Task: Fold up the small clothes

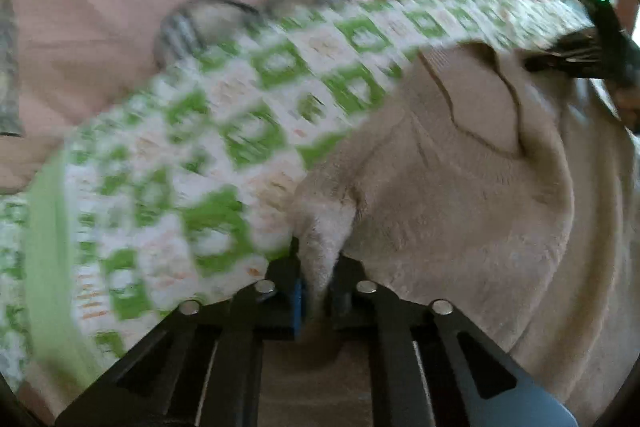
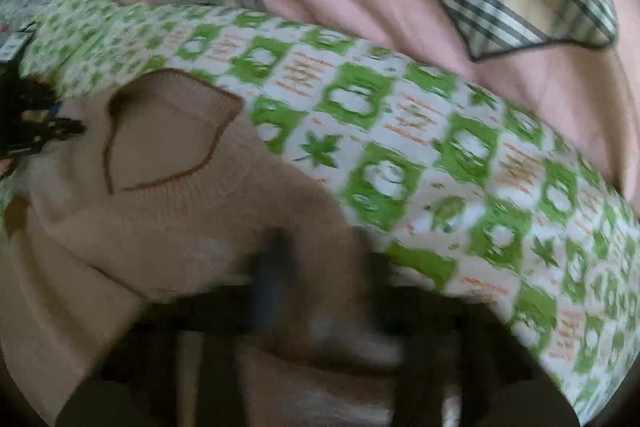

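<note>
With the left gripper pinching the beige sweater and the blurred right gripper seemingly clamped likewise, both should move evenly, keeping the edge taut over the green cloth.

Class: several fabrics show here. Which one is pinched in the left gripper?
The beige knit sweater, plain with a brown-edged neckline, not green-checked, plaid or pink, sits between the left gripper fingers.

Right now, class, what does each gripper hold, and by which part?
The left gripper pinches the beige knitted sweater by a bunched fold of its edge. The right gripper is too blurred to tell, though it sits at the sweater's edge.
</note>
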Available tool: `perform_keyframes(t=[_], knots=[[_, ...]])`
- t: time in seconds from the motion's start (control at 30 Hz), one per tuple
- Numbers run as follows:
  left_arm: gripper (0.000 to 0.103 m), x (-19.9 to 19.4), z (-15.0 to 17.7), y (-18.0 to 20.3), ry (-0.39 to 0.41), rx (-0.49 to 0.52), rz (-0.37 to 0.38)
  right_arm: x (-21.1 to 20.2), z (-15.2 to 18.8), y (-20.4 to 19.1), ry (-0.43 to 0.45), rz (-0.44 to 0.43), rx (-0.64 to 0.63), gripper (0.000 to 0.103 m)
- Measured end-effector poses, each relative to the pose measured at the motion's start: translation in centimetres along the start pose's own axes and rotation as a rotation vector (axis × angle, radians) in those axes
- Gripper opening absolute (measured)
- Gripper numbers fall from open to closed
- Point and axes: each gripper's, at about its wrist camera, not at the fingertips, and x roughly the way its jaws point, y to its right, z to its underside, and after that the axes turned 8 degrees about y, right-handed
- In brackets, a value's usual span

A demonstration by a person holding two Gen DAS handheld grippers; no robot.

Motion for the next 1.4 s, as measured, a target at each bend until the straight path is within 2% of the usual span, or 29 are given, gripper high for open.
perform_keyframes(t=[0.03,0.13,0.23,0.37,0.47,0.6,0.67,0.77,0.83,0.9,0.97,1.0,1.07,1.13,1.17,1.23,1.3,1.33,1.4], knots=[[0.006,-0.8,-0.4,-0.1,0.032,-0.003,-0.042,-0.8,-0.3,0.4,0.031,0.016,0.035,0.008],[0.005,-1.9,-1.5,-0.9,0.091,-0.056,-0.081,-2.8,-1.0,1.5,0.123,0.071,0.113,0.007],[0.005,-0.5,-1.8,-2.4,0.073,-0.138,-0.119,-2.7,-1.1,2.8,0.163,0.142,0.198,0.007],[0.006,1.0,-0.8,-3.5,0.065,-0.221,-0.123,-1.1,-0.5,3.9,0.154,0.226,0.24,0.006],[0.007,2.3,-0.1,-4.6,0.056,-0.308,-0.093,0.7,0.4,4.1,0.12,0.253,0.243,0.006],[0.01,2.2,0.4,-5.9,0.062,-0.396,-0.059,0.5,0.0,4.1,0.123,0.268,0.238,0.006],[0.015,2.0,0.4,-5.8,0.035,-0.389,-0.071,0.3,-0.1,4.0,0.114,0.243,0.232,0.007],[0.021,1.6,-0.2,-5.2,0.019,-0.369,-0.081,-0.9,-1.2,3.3,0.127,0.162,0.27,0.014],[0.023,1.1,-0.5,-4.9,0.012,-0.354,-0.101,-2.9,-1.6,2.3,0.167,0.118,0.251,0.029],[0.023,0.7,-0.3,-5.1,0.004,-0.354,-0.114,-4.4,-1.8,0.7,0.194,0.039,0.213,0.042],[0.021,0.7,-0.2,-5.2,-0.006,-0.342,-0.133,-4.5,-1.7,-1.5,0.161,-0.033,0.147,0.042],[0.02,0.8,-0.2,-5.0,-0.013,-0.337,-0.138,-4.0,-1.5,-2.4,0.128,-0.034,0.103,0.042],[0.019,1.6,-0.6,-4.5,-0.028,-0.329,-0.152,-2.0,-1.1,-3.4,0.05,0.058,0.015,0.042],[0.019,2.0,-0.8,-4.4,-0.029,-0.335,-0.159,0.0,-0.6,-1.7,-0.009,0.095,0.057,0.036],[0.019,2.3,-0.9,-4.5,-0.031,-0.343,-0.16,0.5,-0.5,-0.5,-0.004,0.103,0.101,0.033],[0.023,3.2,-1.2,-4.6,-0.041,-0.351,-0.167,0.6,-1.0,1.5,0.023,0.143,0.191,0.015],[0.024,2.9,-1.2,-4.8,-0.042,-0.374,-0.152,0.5,-1.3,3.2,0.034,0.129,0.296,0.012],[0.025,2.3,-1.3,-4.8,-0.036,-0.379,-0.144,0.2,-1.3,3.4,0.039,0.113,0.326,0.014],[0.028,0.1,-1.5,-5.0,-0.01,-0.379,-0.127,-1.2,-1.2,2.8,0.067,0.08,0.318,0.017]])
